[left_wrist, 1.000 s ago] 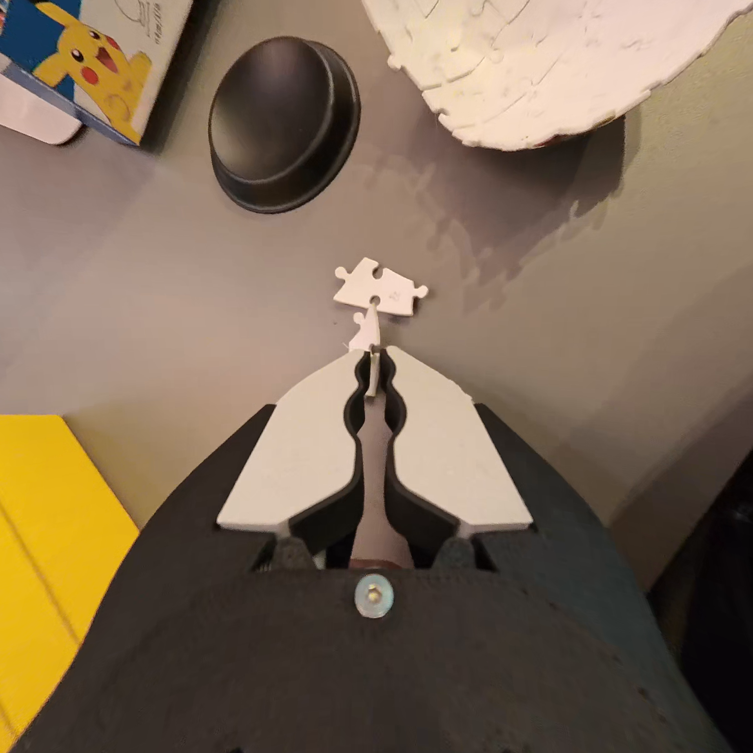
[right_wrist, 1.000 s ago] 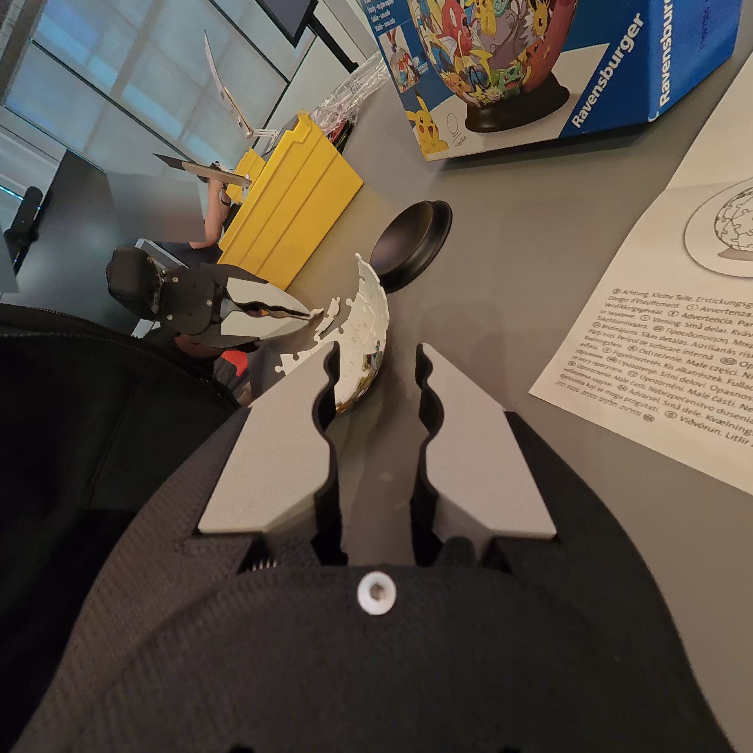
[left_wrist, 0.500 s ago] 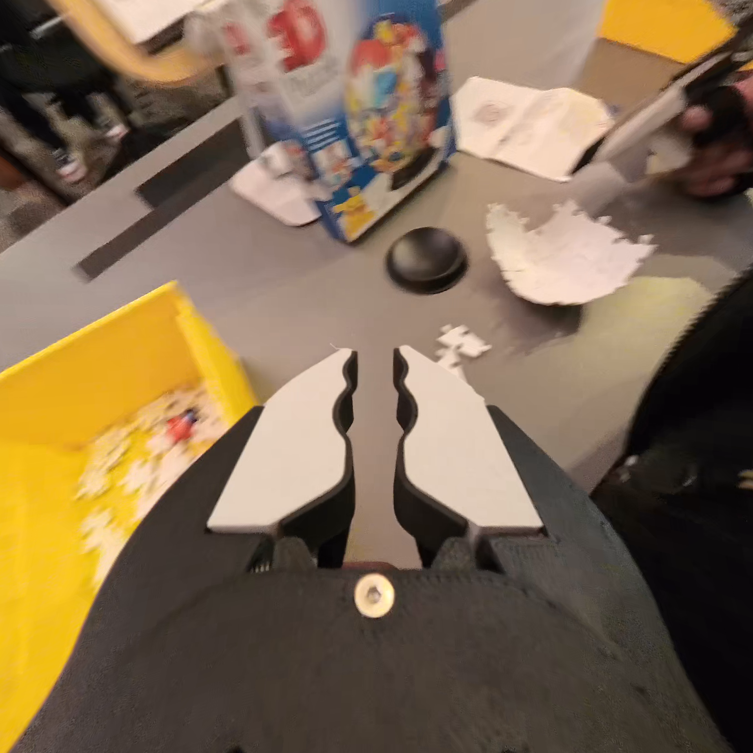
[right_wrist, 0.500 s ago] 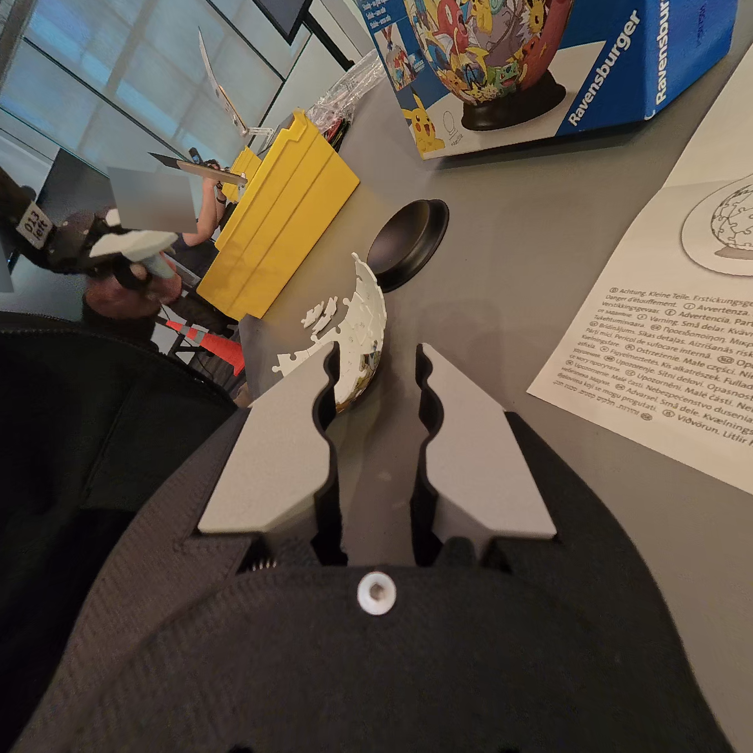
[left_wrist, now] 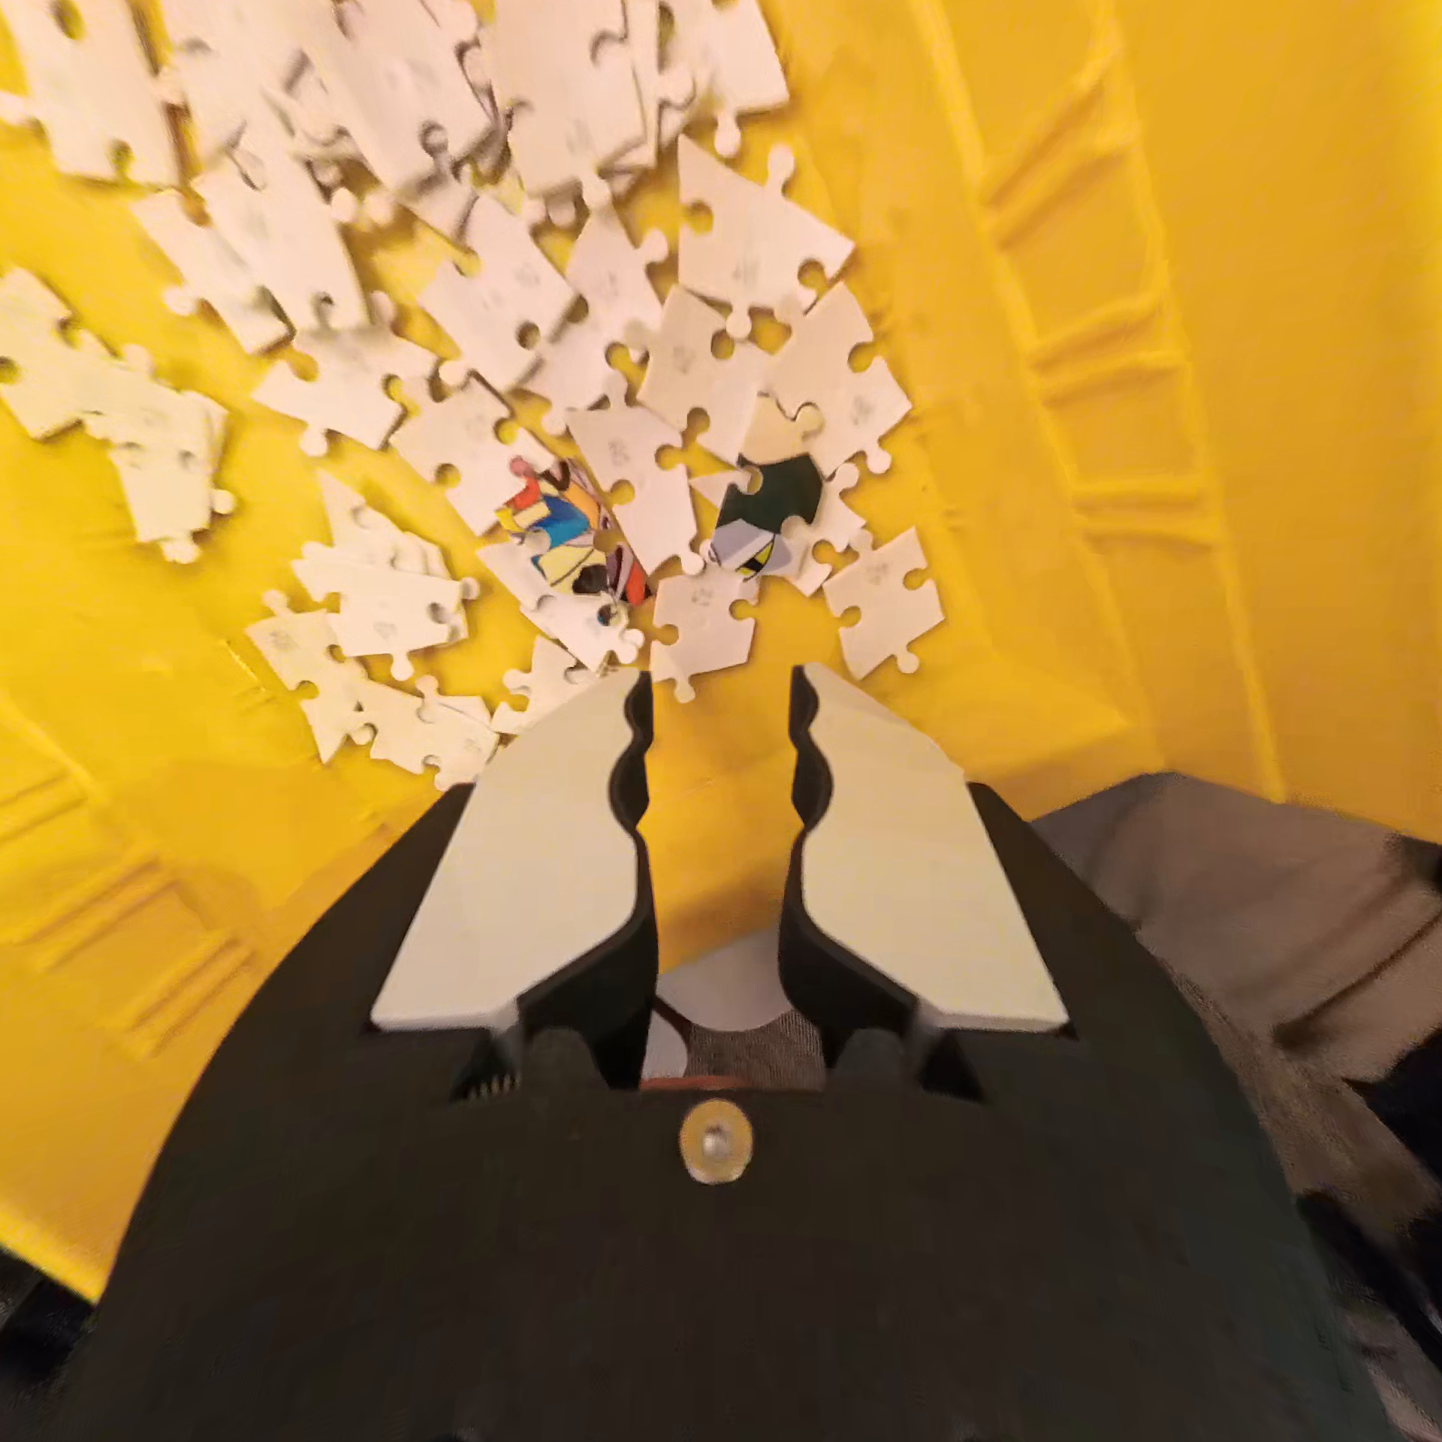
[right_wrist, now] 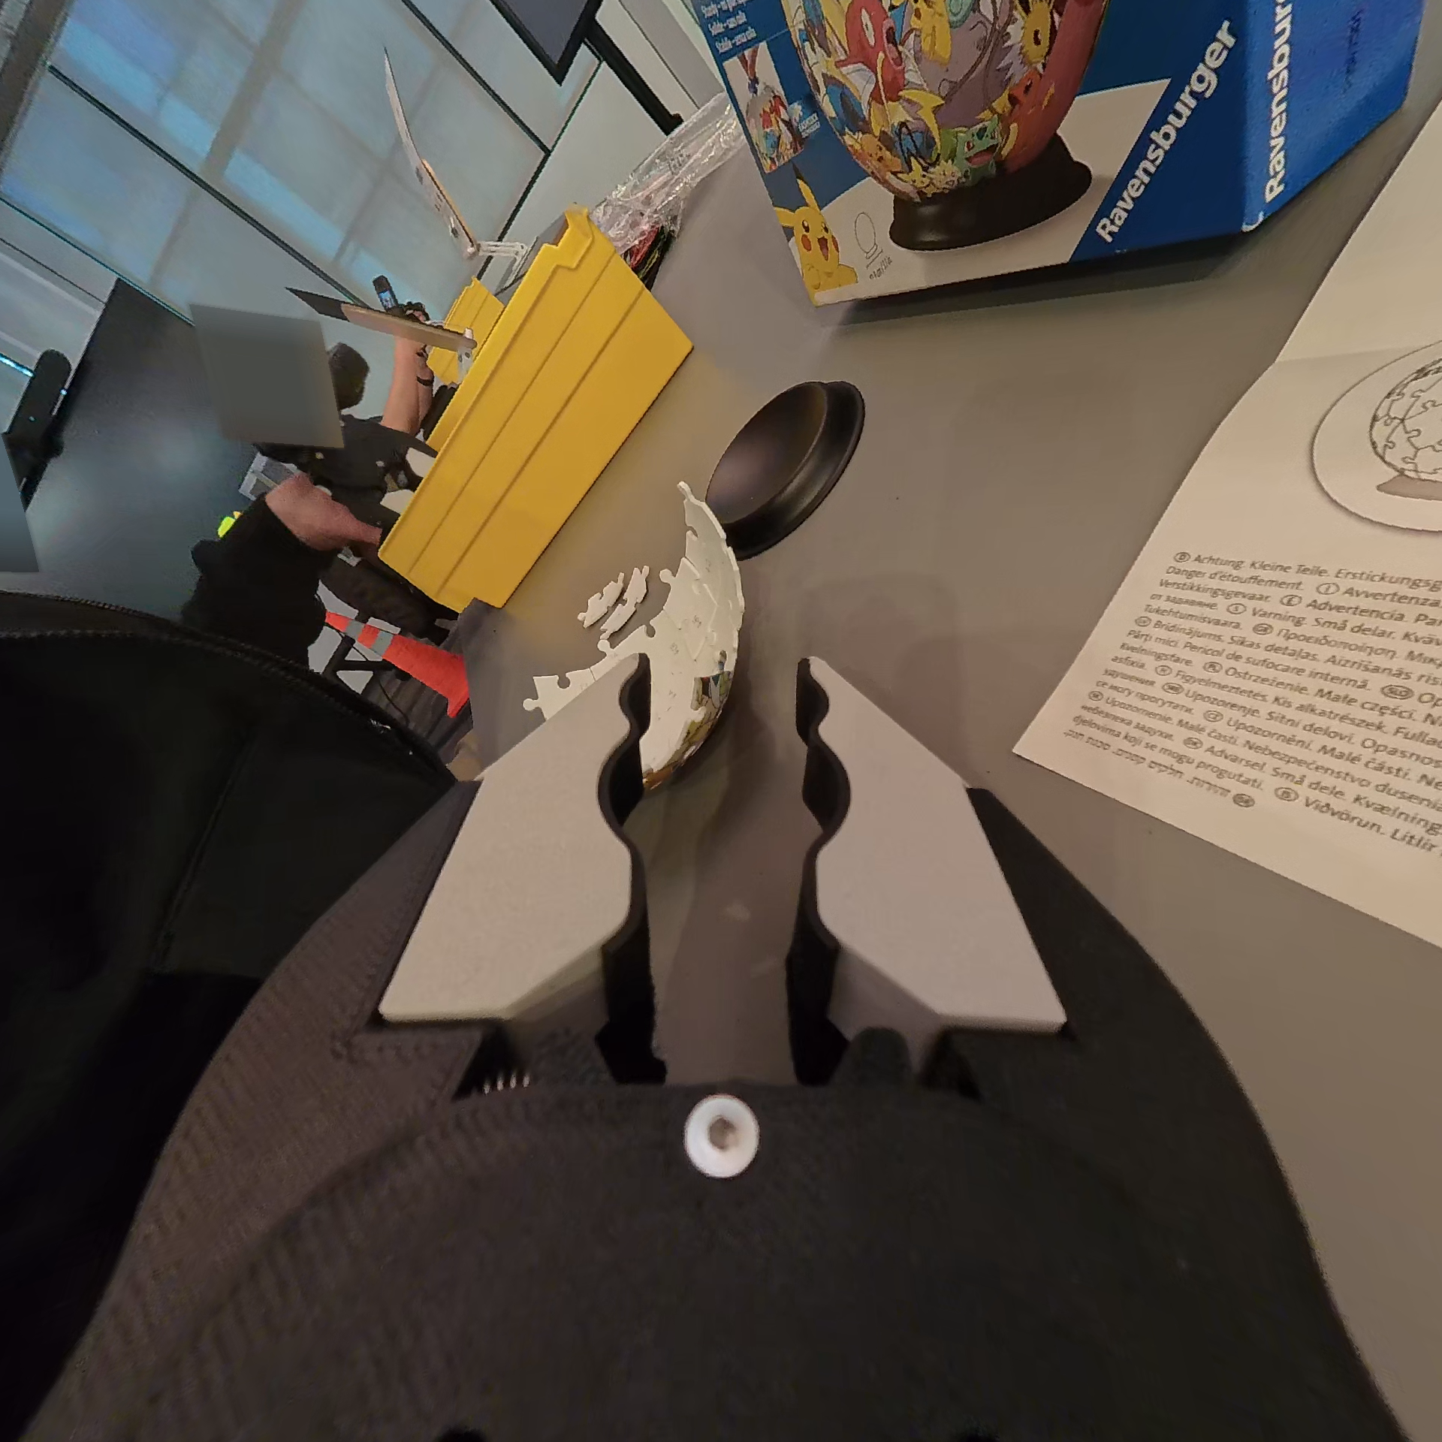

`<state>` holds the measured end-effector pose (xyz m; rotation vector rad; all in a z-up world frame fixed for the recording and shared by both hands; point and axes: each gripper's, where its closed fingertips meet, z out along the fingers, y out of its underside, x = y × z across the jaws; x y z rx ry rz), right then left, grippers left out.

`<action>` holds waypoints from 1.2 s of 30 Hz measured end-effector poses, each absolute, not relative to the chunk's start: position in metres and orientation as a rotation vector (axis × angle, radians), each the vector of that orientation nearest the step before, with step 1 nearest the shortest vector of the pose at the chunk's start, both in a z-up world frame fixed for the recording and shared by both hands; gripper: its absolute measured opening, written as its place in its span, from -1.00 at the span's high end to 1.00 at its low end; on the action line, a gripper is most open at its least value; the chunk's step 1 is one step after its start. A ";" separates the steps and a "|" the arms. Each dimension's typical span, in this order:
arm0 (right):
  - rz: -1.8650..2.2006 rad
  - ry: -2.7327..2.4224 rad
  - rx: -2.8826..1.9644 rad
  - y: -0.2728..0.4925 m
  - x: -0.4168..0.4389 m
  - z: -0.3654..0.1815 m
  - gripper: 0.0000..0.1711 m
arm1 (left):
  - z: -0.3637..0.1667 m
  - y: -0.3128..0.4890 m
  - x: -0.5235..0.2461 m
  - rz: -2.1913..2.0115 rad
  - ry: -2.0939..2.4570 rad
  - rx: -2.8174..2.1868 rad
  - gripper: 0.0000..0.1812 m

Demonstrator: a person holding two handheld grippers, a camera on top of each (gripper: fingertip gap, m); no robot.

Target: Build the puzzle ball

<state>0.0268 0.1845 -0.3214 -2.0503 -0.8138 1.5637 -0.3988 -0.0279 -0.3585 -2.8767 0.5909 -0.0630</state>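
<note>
Hovering spread-jawed and empty, the left gripper (left_wrist: 718, 679) faced loose white puzzle pieces (left_wrist: 706, 624) in the yellow plastic bin (left_wrist: 1092, 390), likely choosing one, while the right gripper (right_wrist: 722, 671), also parted and empty, waited beside the half-built white puzzle shell (right_wrist: 694, 624).

A grey table (right_wrist: 975, 484) is carrying the puzzle gear.
A yellow bin (right_wrist: 546, 437), black stand (right_wrist: 780, 460), half-built ball (right_wrist: 702, 648), box (right_wrist: 1092, 133) and leaflet (right_wrist: 1287, 624) are lying on it.

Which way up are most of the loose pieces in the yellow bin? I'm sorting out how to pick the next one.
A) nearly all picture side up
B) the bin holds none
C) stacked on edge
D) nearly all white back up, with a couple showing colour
D: the puzzle pieces in the yellow bin lie white back up, and only two show colour, beyond the open left gripper.
</note>
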 end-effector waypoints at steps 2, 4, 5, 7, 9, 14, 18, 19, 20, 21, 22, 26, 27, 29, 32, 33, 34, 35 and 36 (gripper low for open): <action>1.566 -0.812 -2.051 0.185 0.027 -0.321 0.58 | -0.361 -0.026 -0.403 -0.062 0.590 -2.914 0.59; 1.567 -0.810 -2.051 0.185 0.027 -0.321 0.58 | -0.363 -0.025 -0.404 -0.083 0.601 -2.948 0.58; 1.568 -0.810 -2.051 0.185 0.027 -0.321 0.58 | -0.364 -0.026 -0.403 -0.115 0.609 -2.968 0.57; 1.570 -0.810 -2.050 0.185 0.027 -0.321 0.58 | -0.367 -0.028 -0.403 -0.184 0.626 -3.021 0.58; 1.570 -0.809 -2.048 0.185 0.027 -0.321 0.58 | -0.369 -0.028 -0.402 -0.238 0.666 -3.050 0.57; 1.574 -0.809 -2.044 0.185 0.027 -0.320 0.58 | -0.376 -0.028 -0.405 -0.206 0.790 -3.162 0.63; 1.577 -0.806 -2.044 0.185 0.027 -0.320 0.57 | -0.378 -0.026 -0.409 -0.067 0.863 -3.188 0.72; 1.577 -0.806 -2.044 0.185 0.027 -0.320 0.57 | -0.378 -0.026 -0.409 -0.027 0.889 -3.187 0.72; 1.578 -0.807 -2.044 0.185 0.027 -0.320 0.57 | -0.378 -0.026 -0.408 0.019 0.931 -3.178 0.71; 1.579 -0.807 -2.043 0.185 0.027 -0.320 0.57 | -0.378 -0.025 -0.407 0.049 0.967 -3.163 0.71; 1.579 -0.807 -2.043 0.185 0.027 -0.320 0.57 | -0.378 -0.025 -0.407 0.060 0.978 -3.157 0.71; 1.581 -0.808 -2.039 0.184 0.027 -0.320 0.57 | -0.377 -0.022 -0.407 0.069 0.956 -3.120 0.72; 1.582 -0.807 -2.039 0.184 0.027 -0.320 0.57 | -0.377 -0.022 -0.407 0.078 0.952 -3.107 0.73; 1.583 -0.806 -2.039 0.184 0.027 -0.319 0.57 | -0.375 -0.022 -0.408 0.097 0.937 -3.095 0.73; 1.585 -0.807 -2.040 0.184 0.027 -0.320 0.57 | -0.373 -0.021 -0.405 0.083 0.929 -3.065 0.92; 1.585 -0.808 -2.040 0.184 0.027 -0.320 0.57 | -0.371 -0.021 -0.405 0.085 0.917 -3.057 0.94; 1.584 -0.809 -2.040 0.184 0.027 -0.320 0.57 | -0.370 -0.021 -0.406 0.099 0.911 -3.045 0.96; 1.583 -0.810 -2.041 0.184 0.027 -0.320 0.57 | -0.369 -0.020 -0.406 0.097 0.904 -3.035 0.96; 1.581 -0.811 -2.041 0.185 0.027 -0.320 0.57 | -0.370 -0.021 -0.406 0.096 0.902 -3.031 0.96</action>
